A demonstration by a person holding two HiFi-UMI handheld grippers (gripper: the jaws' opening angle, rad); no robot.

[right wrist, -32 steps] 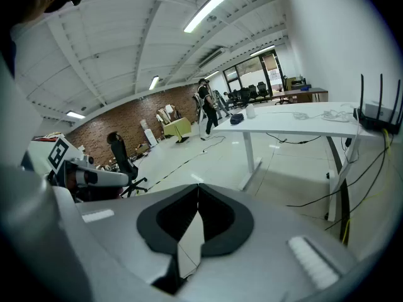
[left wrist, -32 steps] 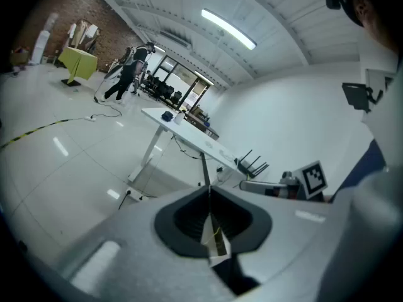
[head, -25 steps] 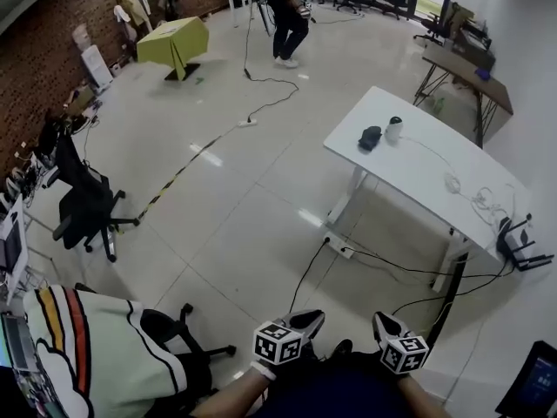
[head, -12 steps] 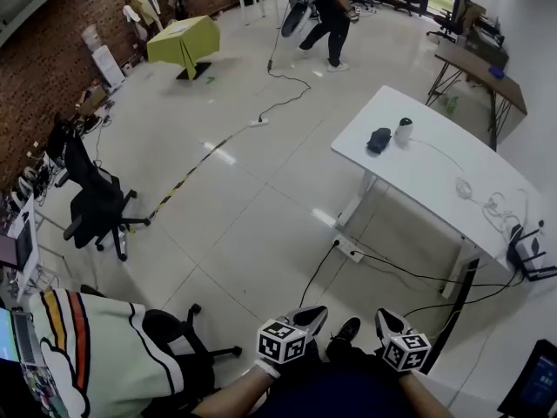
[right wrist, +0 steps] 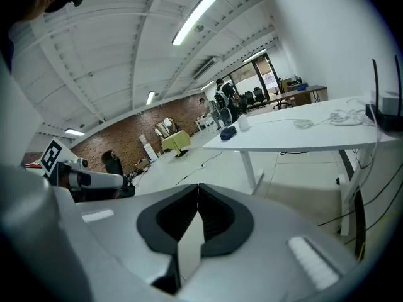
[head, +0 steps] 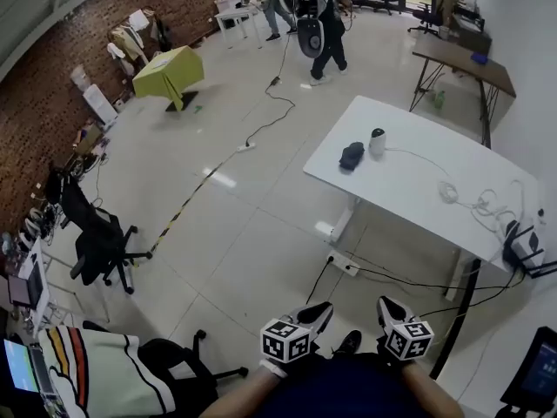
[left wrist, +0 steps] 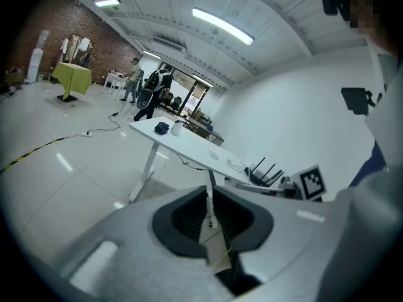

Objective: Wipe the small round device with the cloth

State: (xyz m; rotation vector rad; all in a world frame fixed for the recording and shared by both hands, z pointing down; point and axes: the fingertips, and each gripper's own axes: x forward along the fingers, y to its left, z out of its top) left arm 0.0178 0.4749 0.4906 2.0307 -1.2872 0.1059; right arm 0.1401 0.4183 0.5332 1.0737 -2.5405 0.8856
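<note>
- Glossy pale floor [head: 252, 233] filled a large open room.
- Nearest, the left gripper [head: 313, 313] and right gripper [head: 388, 308] sat low by the person's body, jaws closed on nothing.
- Loose cables [head: 392, 274] trailed over the floor ahead; a foot might catch them.
- Farther, on the white table [head: 418, 194], the dark cloth [head: 352, 155] lay just beside the small round device [head: 377, 141]; its cord [head: 418, 158] might snag in wiping.

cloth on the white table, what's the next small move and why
Probably step closer to the table, toward the end where the cloth lies beside the small round device. The left gripper and right gripper are both shut, empty and held near the body, far short of the table, so nothing is within reach.
</note>
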